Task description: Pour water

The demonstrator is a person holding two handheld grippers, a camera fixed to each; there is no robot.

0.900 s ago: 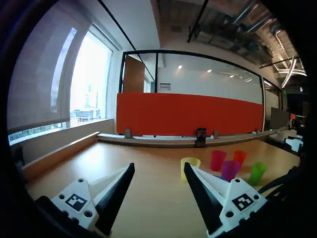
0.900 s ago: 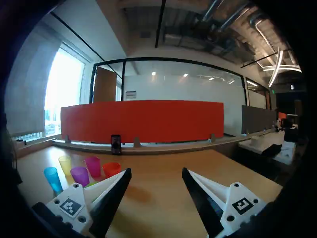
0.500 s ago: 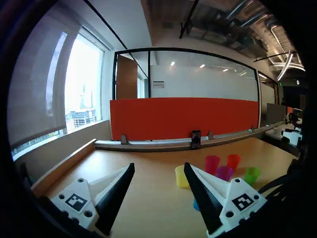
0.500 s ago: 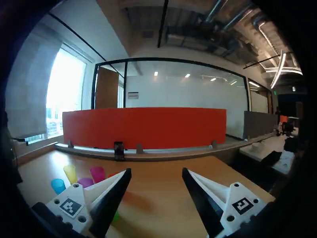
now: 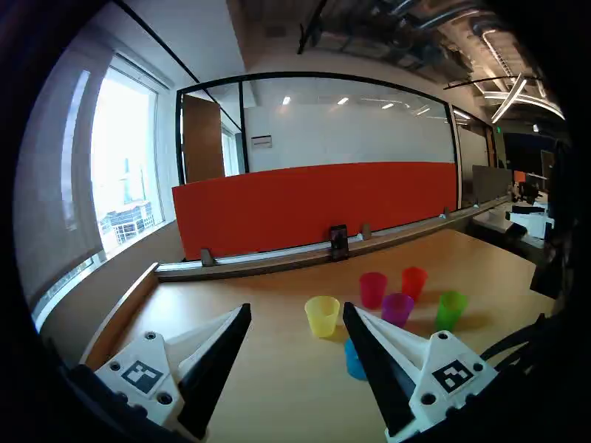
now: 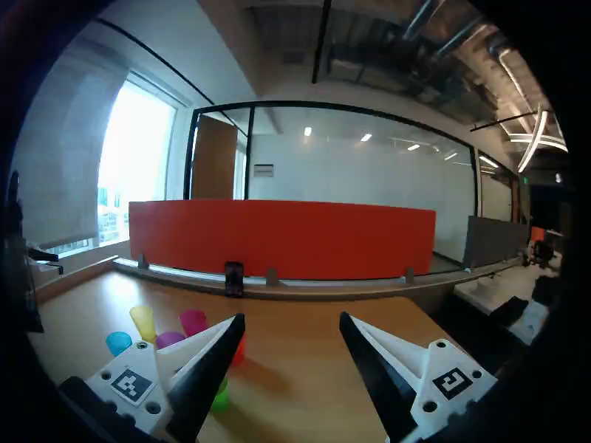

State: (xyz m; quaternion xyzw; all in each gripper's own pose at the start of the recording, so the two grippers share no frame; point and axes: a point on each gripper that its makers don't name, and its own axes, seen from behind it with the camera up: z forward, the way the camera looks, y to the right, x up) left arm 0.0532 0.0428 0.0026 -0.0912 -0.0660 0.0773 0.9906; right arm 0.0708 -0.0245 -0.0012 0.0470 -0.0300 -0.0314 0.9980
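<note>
The table (image 5: 281,369) takes up more of the left gripper view than 0.9 s ago. The view has swung, bringing the cup cluster from the 4 o'clock edge in toward centre. In the right gripper view the cluster has sunk to 8 o'clock.

Judgement: this is the approach phase, and no cup is selected yet.

The left gripper (image 5: 295,306) and the right gripper (image 6: 290,316) are both spread wide and hold nothing.

Cups, in the left gripper view:
- yellow cup (image 5: 322,315)
- green cup (image 5: 451,309)
- pink cup (image 5: 372,289)
- red cup (image 5: 414,282)
- purple cup (image 5: 397,309)

Obstructions:
- A finger covers most of the blue cup (image 5: 352,362).
- In the right gripper view, a finger masks the red and green cups.
- Whether any cup holds water cannot be told.
</note>
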